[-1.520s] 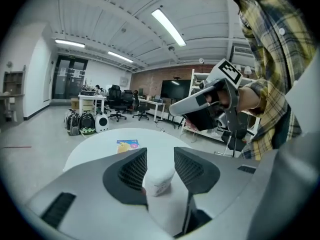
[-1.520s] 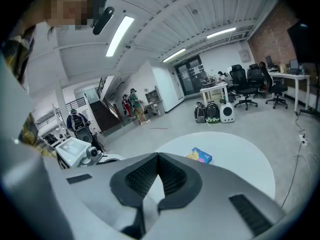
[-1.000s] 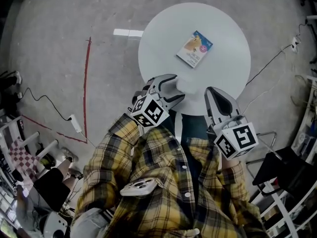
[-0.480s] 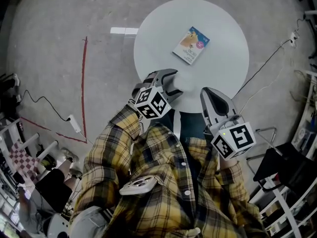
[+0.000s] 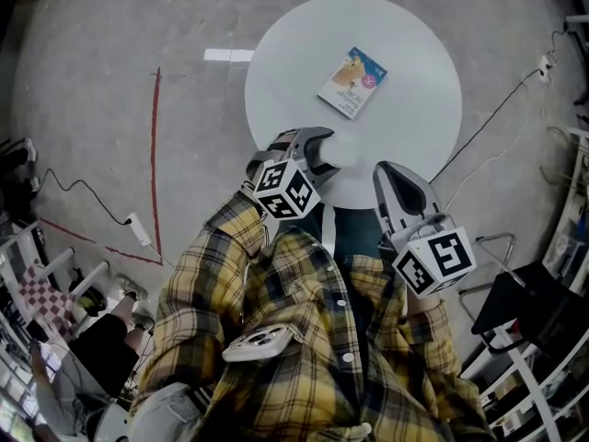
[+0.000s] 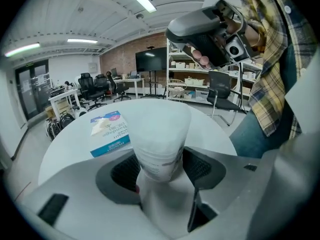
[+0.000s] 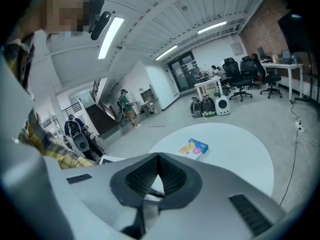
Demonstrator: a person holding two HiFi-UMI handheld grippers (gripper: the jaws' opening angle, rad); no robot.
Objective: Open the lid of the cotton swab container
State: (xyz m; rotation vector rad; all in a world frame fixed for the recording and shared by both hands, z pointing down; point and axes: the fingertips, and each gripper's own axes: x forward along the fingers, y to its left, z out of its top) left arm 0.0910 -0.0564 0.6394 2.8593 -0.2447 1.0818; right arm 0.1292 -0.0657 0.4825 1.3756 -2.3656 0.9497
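Nearest the camera in the head view is the person's yellow and dark plaid shirt point(image 5: 276, 339), soft and creased. From it, two smooth grey plastic grippers reach toward a table, each carrying a cube of black-and-white square markers.

The left gripper point(image 6: 160, 168) has just been closing its jaws. The cotton swab container point(image 6: 160, 134) stands upright between them, and the dark ribbed pads point(image 6: 125, 170) meet its sides low down. The container is a frosted white plastic cylinder that widens slightly toward its flat top, with faint print near the base. It sits at the near edge of the table.

The right gripper point(image 7: 159, 156) is just beside it, to the right in the head view. Its ribbed jaws are pressed together with nothing between them.

The table point(image 5: 414, 90) is round, white and matte. Near its middle, well beyond the container, lies a flat rectangular box point(image 5: 352, 82) printed in blue, white and orange.

Around the table is a grey concrete floor point(image 5: 92, 81) marked with a thin red line point(image 5: 155, 155).
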